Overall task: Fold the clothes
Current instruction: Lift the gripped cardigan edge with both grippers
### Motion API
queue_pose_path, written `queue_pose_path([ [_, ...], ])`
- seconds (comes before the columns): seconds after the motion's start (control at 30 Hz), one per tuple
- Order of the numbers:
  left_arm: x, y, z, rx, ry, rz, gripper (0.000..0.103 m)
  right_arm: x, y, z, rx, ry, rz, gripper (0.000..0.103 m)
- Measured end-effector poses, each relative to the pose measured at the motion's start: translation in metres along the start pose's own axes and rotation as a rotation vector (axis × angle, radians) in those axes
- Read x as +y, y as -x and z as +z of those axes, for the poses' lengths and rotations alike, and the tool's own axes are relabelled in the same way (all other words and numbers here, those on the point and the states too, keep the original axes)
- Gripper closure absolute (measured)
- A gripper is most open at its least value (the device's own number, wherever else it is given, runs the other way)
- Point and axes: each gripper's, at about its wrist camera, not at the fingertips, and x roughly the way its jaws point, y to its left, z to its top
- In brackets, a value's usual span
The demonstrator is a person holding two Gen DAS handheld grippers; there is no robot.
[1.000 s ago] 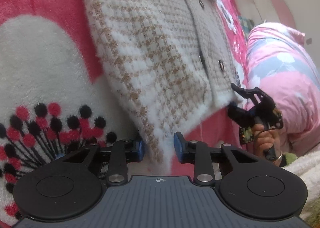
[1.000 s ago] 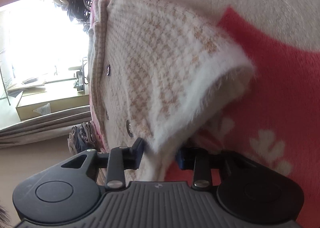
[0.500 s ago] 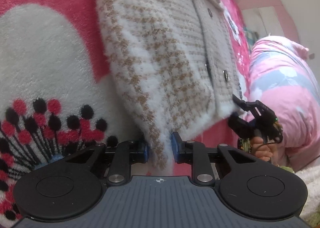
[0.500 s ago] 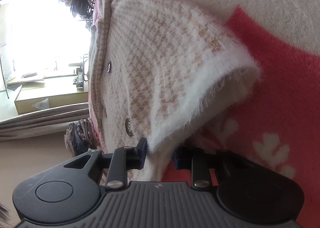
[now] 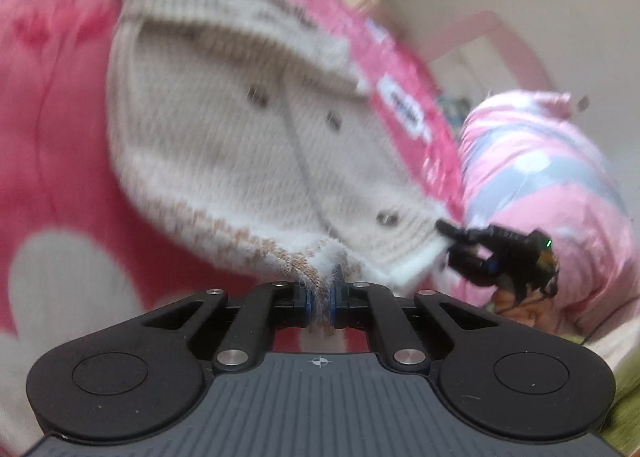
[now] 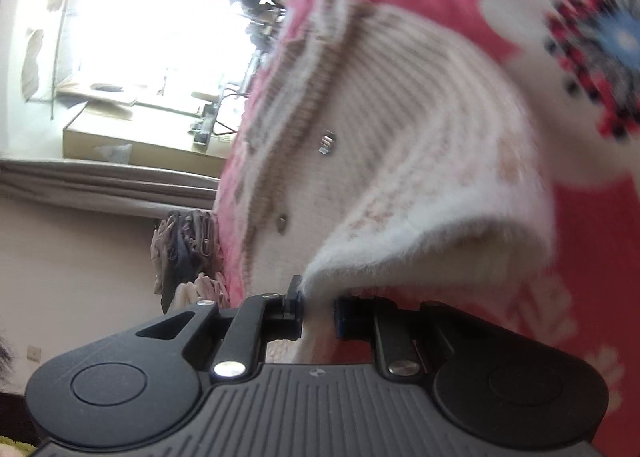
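Observation:
A cream and tan knitted cardigan [image 5: 256,145] with metal buttons lies on a pink flowered blanket [image 5: 52,145]. My left gripper [image 5: 320,307] is shut on the fuzzy white hem corner of the cardigan and holds it lifted. My right gripper [image 6: 318,315] is shut on the other hem corner of the cardigan [image 6: 400,161], which curls up over the blanket [image 6: 580,225]. The right gripper also shows in the left wrist view [image 5: 448,231] at the hem's far corner. Both views are blurred by motion.
A pink and grey quilt [image 5: 552,185] is piled at the right of the bed. A window [image 6: 160,17], a wooden desk [image 6: 136,137] and hanging bags [image 6: 184,245] stand beyond the bed's edge.
Both grippers closed on the cardigan's hem corners and lifted them. The hem now rises off the blanket and the views have swung upward.

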Motion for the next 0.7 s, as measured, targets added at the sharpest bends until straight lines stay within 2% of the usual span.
queue_pose_path([
  [0.3, -0.013, 0.007, 0.060, -0.185, -0.071, -0.019, 0.098, 0.067, -0.017, 0.053, -0.016, 0.198, 0.027, 0.087],
  [0.5, -0.008, 0.018, 0.097, -0.313, -0.093, -0.008, 0.098, 0.107, -0.043, 0.091, -0.021, 0.292, 0.061, 0.087],
  [0.7, 0.002, 0.013, 0.143, -0.420, -0.088, 0.010, 0.098, 0.148, -0.069, 0.130, -0.025, 0.387, 0.096, 0.087],
])
